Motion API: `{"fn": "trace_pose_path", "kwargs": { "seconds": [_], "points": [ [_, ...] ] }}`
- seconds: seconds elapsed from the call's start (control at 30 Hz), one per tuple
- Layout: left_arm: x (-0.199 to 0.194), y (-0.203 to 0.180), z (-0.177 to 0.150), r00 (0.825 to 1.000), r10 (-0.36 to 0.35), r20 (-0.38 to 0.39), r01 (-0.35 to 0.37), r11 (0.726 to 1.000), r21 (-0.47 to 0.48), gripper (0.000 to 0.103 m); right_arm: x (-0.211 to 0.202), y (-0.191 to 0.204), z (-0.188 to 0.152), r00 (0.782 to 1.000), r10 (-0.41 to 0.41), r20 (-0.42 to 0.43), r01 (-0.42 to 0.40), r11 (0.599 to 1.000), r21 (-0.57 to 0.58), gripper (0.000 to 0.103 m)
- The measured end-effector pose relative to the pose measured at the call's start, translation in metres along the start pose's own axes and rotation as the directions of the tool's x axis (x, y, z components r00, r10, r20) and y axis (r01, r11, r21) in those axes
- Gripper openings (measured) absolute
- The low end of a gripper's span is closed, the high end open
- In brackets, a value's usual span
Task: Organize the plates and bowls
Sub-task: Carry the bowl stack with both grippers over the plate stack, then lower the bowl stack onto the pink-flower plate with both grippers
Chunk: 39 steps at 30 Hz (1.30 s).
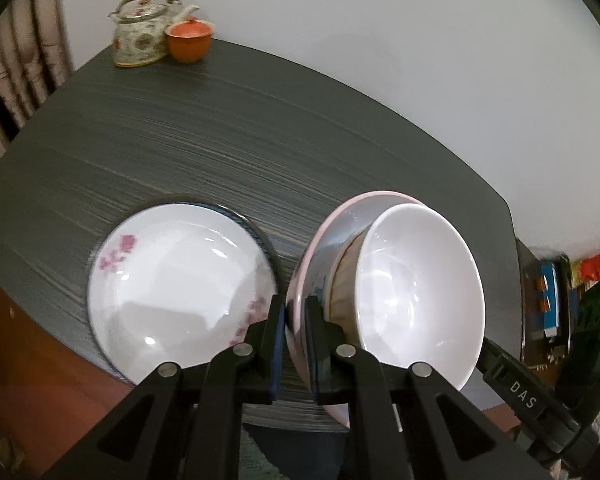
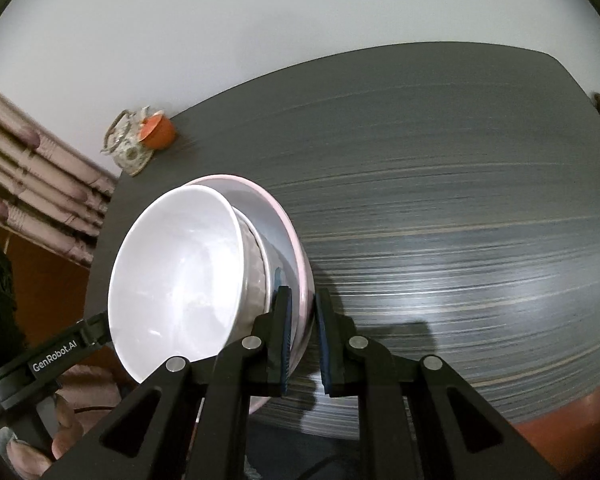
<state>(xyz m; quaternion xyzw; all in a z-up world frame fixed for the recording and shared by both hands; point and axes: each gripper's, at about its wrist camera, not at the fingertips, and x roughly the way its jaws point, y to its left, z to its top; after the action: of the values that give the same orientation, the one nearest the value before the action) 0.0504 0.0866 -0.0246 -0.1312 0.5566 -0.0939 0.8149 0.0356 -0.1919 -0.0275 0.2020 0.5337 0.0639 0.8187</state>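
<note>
Both the left gripper (image 1: 296, 344) and right gripper (image 2: 302, 344) pinch opposite rims of a pink-edged plate (image 1: 320, 236) carrying a white ceramic bowl (image 1: 416, 296), above the dark table's (image 1: 220, 140) near edge; keeping it level should stop the bowl sliding.

A white bowl (image 1: 416, 296) sits nested in a pink-rimmed plate (image 1: 332, 232) with a grey inner face, the pair raised above the dark streaked surface (image 1: 228, 140) and pinched at the plate's rim from both sides. Just beside it, a white plate with pink blossom print (image 1: 176, 284) lies flat on the surface near its front edge.
</note>
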Motion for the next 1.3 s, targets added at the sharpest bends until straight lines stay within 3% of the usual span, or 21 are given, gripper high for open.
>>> {"fn": "trace_pose_path", "kwargs": {
  "seconds": [0.77, 1.3],
  "points": [
    [-0.028, 0.098, 0.001, 0.995, 0.092, 0.035, -0.084, 0.978, -0.189, 0.008, 0.048, 0.096, -0.003, 0.988, 0.083, -0.129, -0.101, 0.985, -0.141, 0.014],
    [-0.022, 0.125, -0.003, 0.995, 0.082, 0.050, -0.067, 0.965, -0.254, 0.009, 0.078, 0.117, -0.006, 0.984, 0.059, -0.170, -0.089, 0.981, -0.172, 0.014]
  ]
}}
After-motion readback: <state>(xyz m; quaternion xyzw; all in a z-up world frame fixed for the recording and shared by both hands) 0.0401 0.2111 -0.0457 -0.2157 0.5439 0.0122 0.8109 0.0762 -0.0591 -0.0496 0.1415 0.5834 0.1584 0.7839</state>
